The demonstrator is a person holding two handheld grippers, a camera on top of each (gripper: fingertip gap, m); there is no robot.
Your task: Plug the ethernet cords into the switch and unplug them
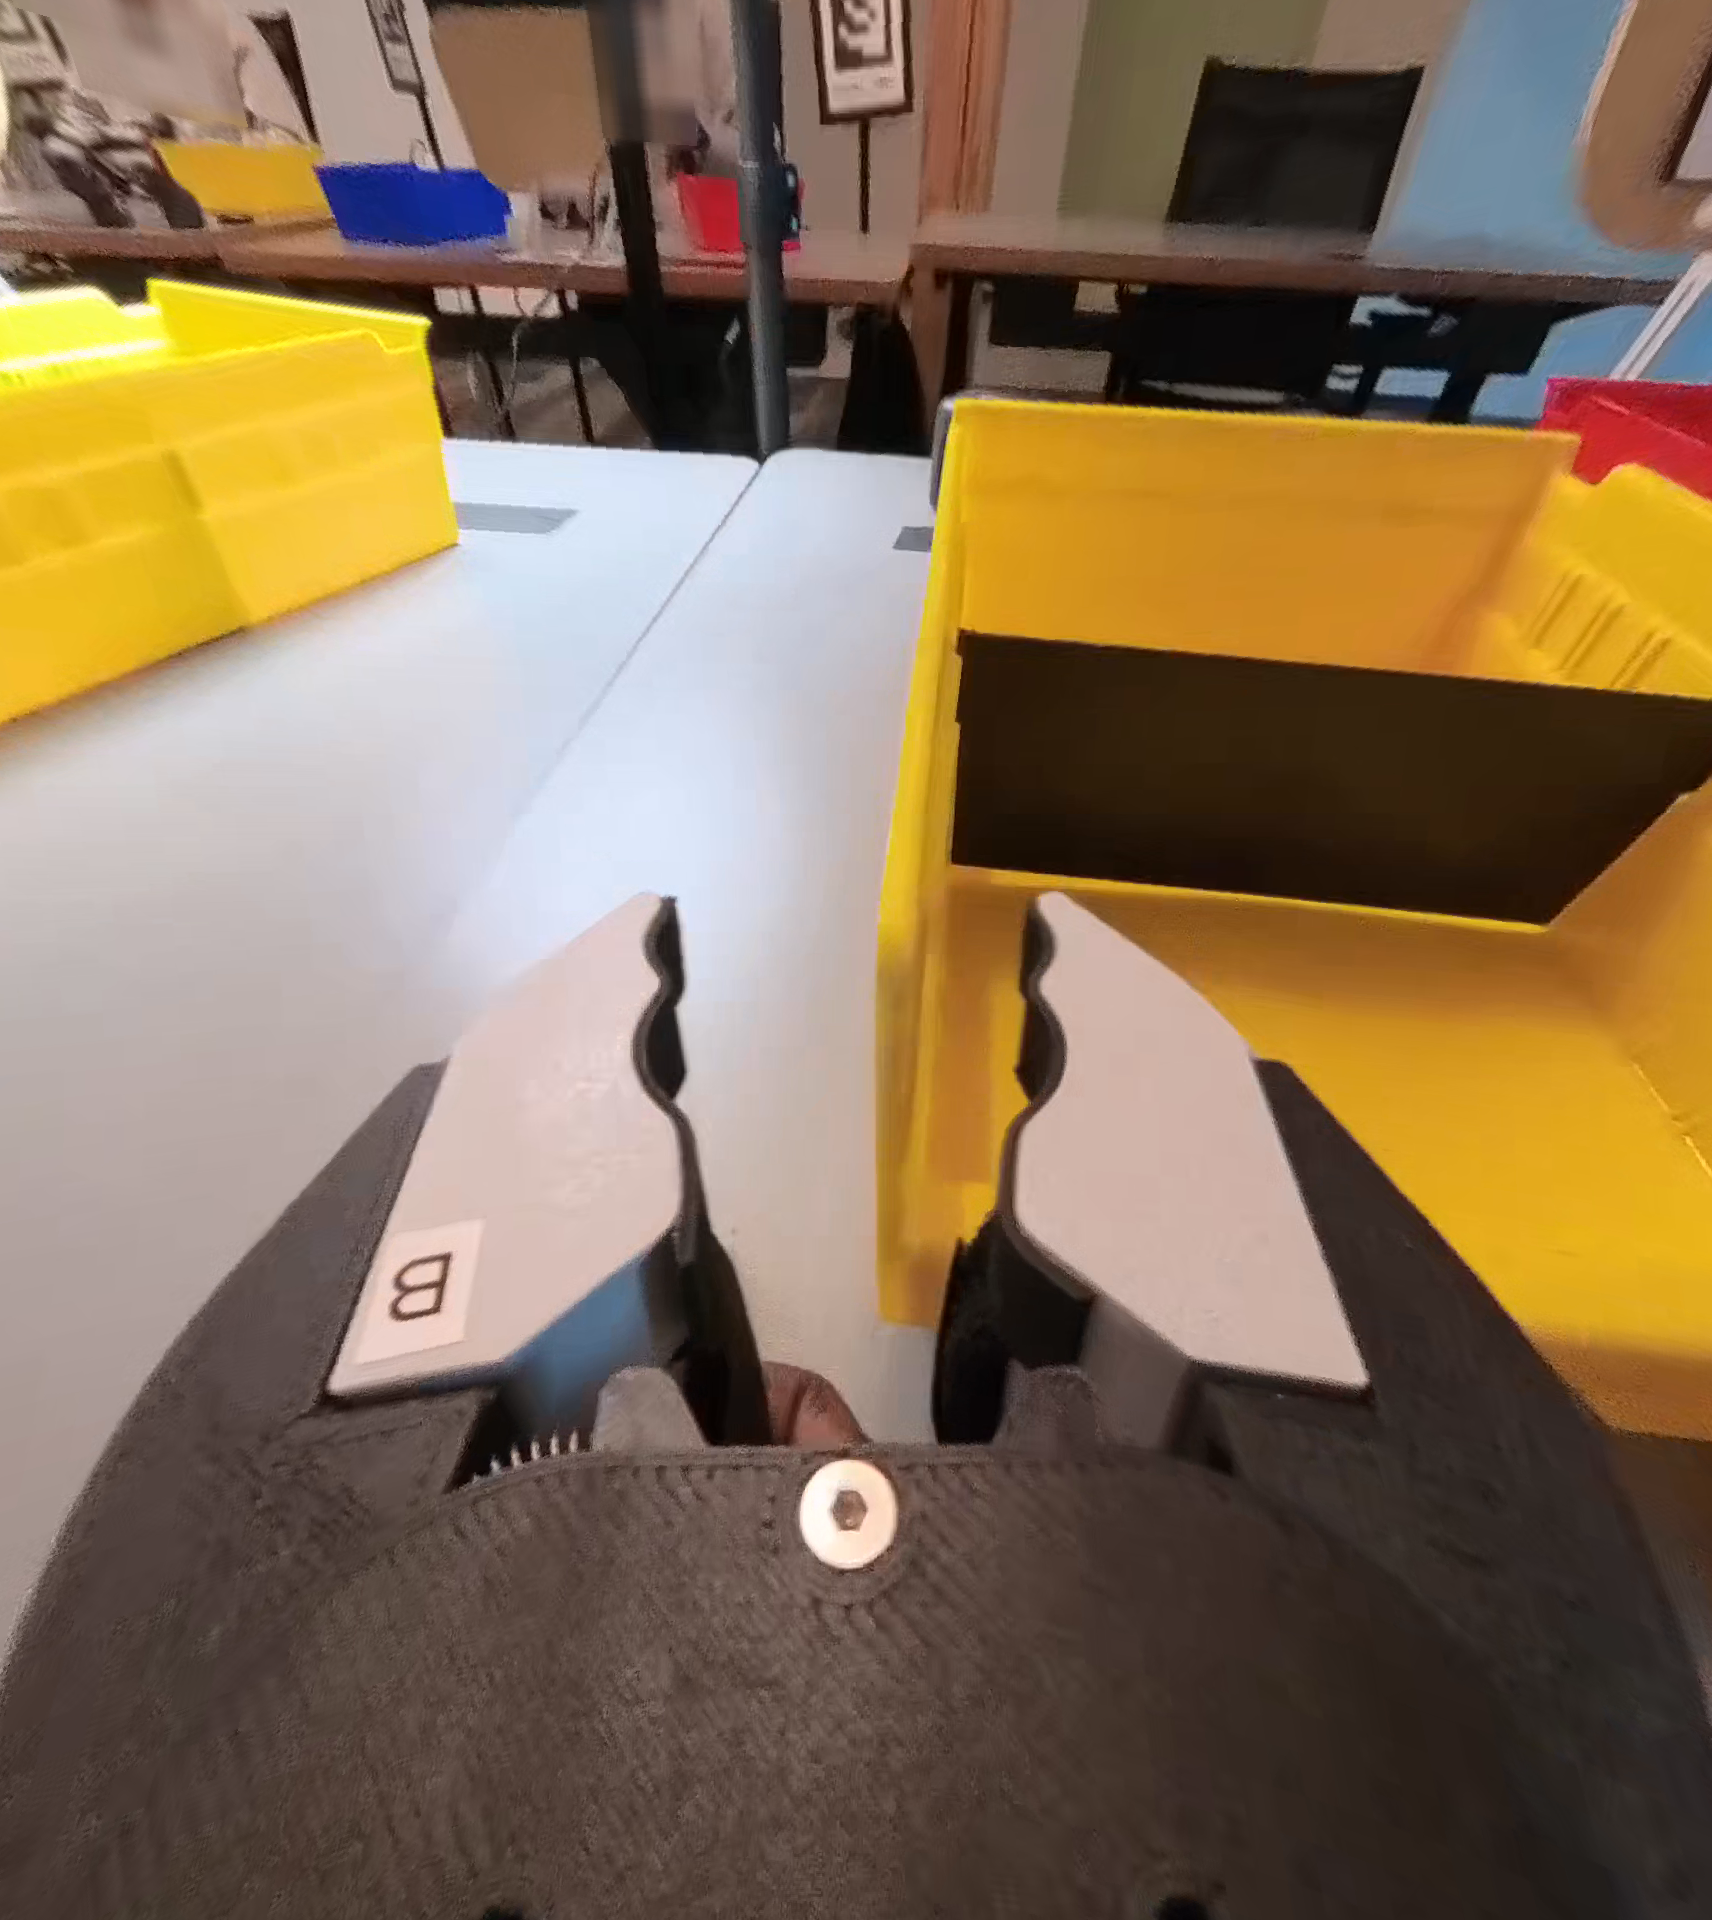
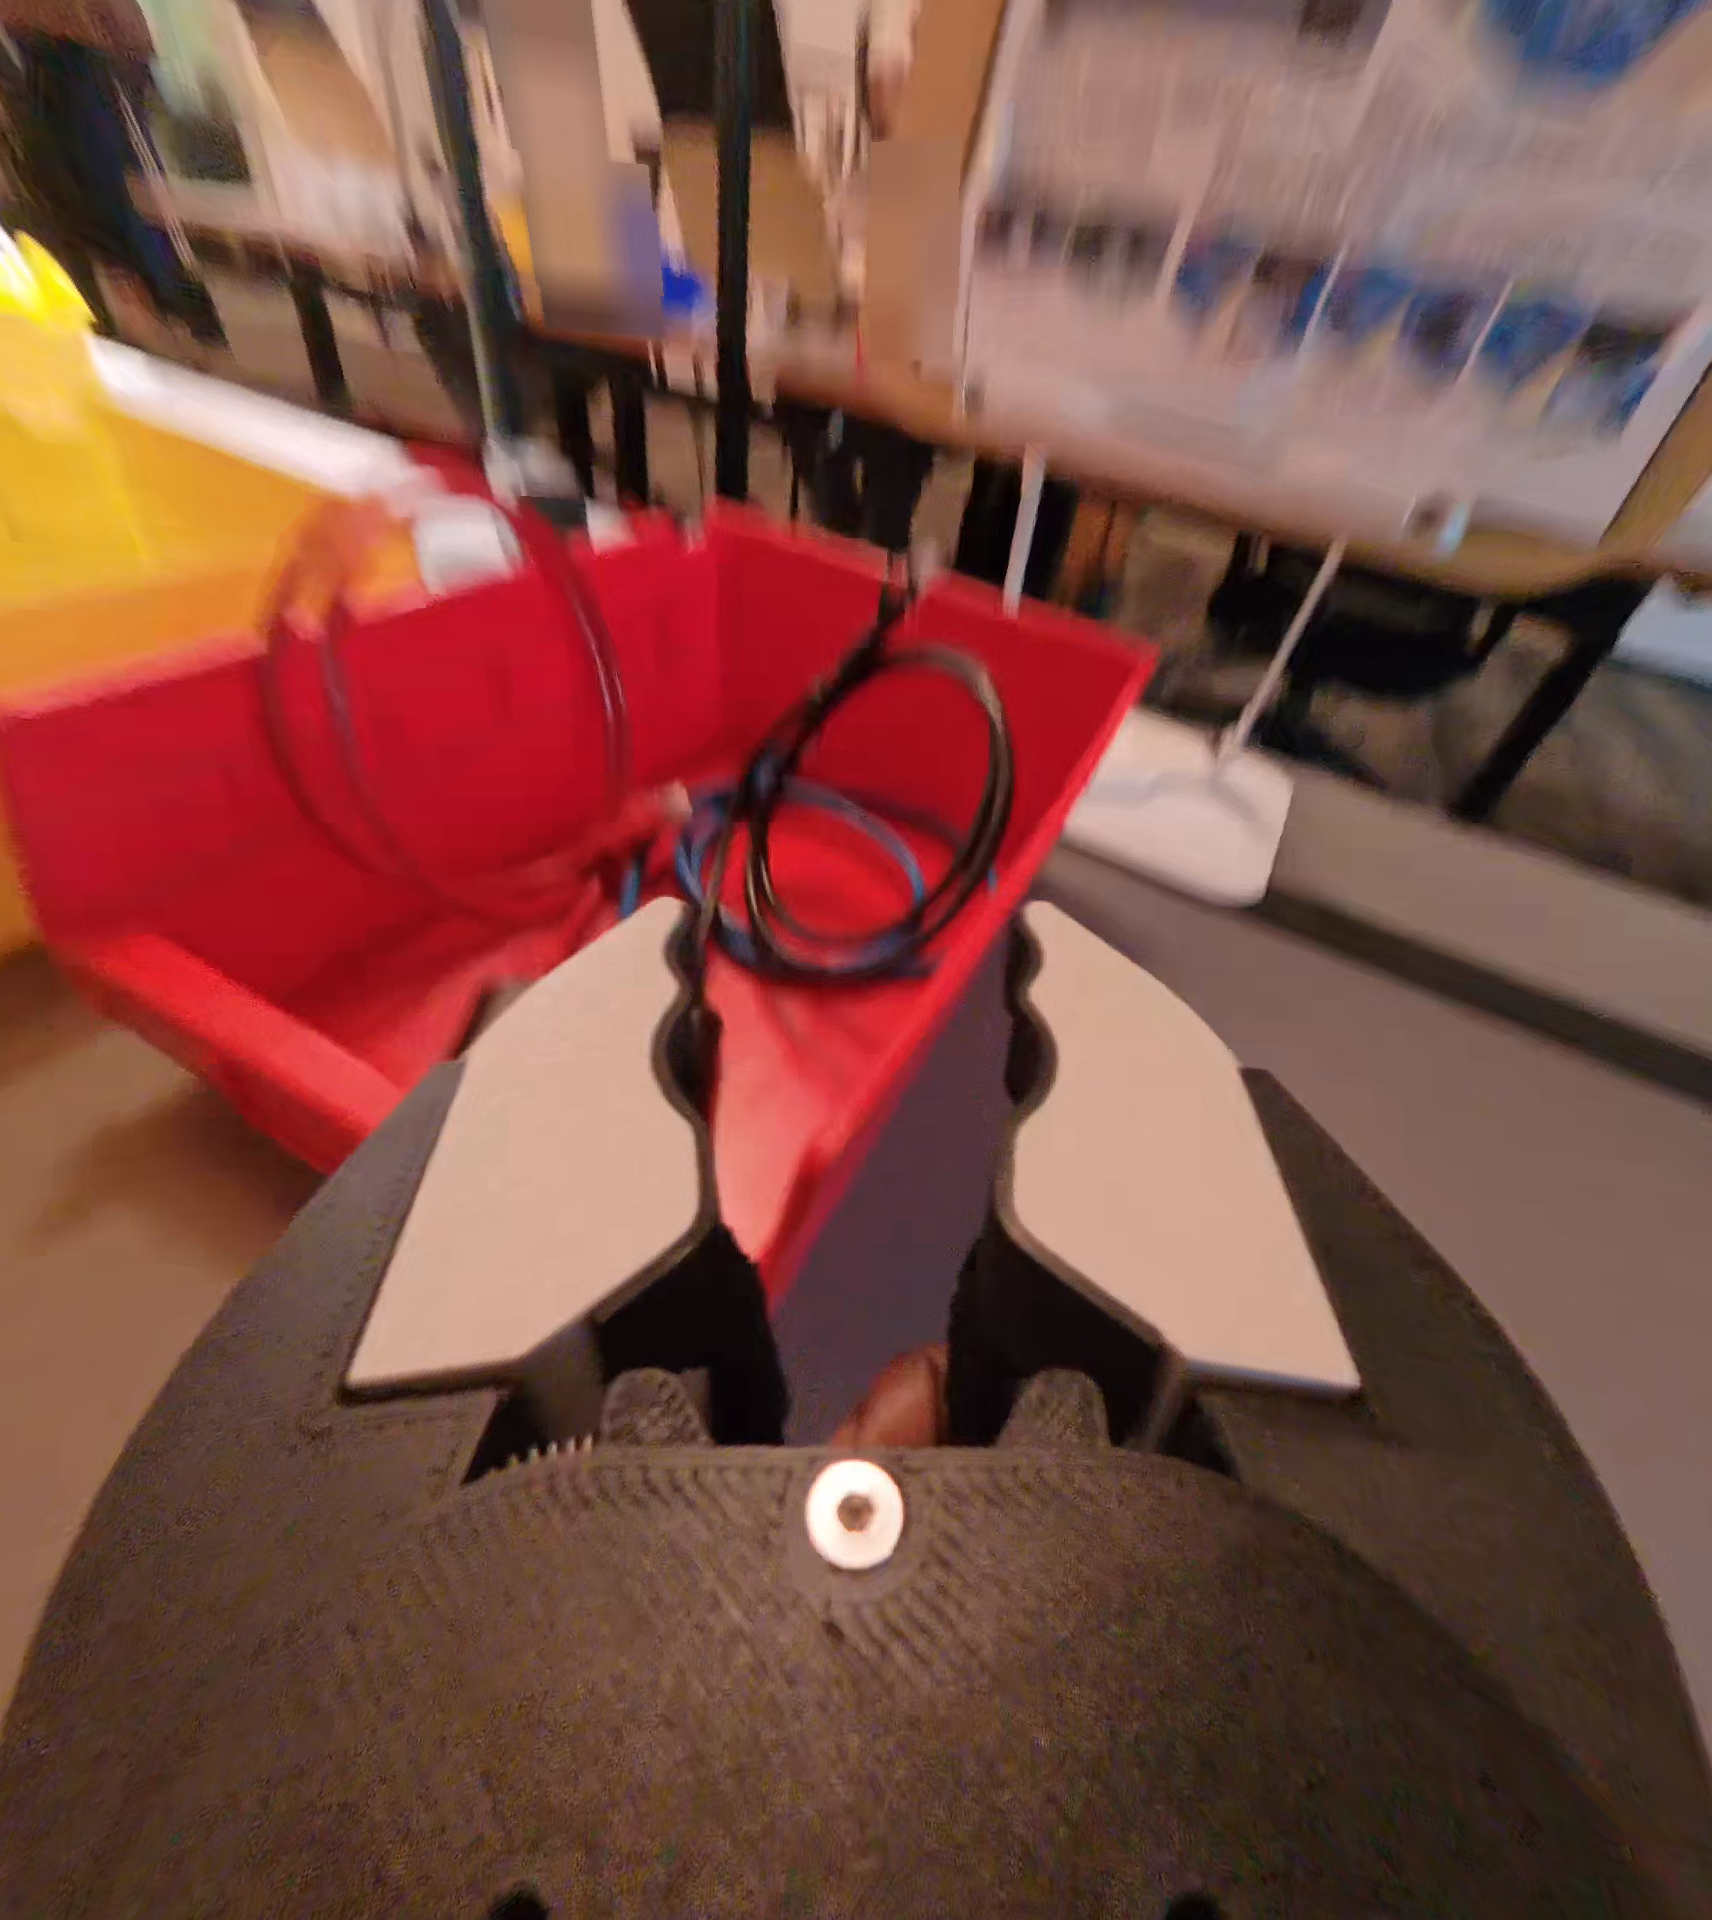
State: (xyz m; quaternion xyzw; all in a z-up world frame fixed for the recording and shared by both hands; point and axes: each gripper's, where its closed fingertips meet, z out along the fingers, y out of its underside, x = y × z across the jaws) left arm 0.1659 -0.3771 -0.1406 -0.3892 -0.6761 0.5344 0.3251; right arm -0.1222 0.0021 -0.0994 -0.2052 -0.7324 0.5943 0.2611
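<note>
My left fingers (image 1: 850,914) are spread apart, gripping nothing, over the desk (image 1: 312,935) beside a yellow bin (image 1: 1247,540). My right fingers (image 2: 847,920) are likewise released. The ethernet cords (image 2: 873,821), coiled black and blue, lie in the red bin (image 2: 208,810) just ahead of them; coiled, they show no single long axis.

The left wrist view sits just behind the left tongs (image 1: 852,925), low over the pale surface (image 1: 208,987), facing forward along it; a yellow bin (image 1: 1247,1039) lies close on the tongs' right side. The right wrist view rides behind the right tongs (image 2: 847,930), tilted and blurred, looking down into a red bin (image 2: 208,810) right ahead of the tips. Both views take in yellow and red bins.
</note>
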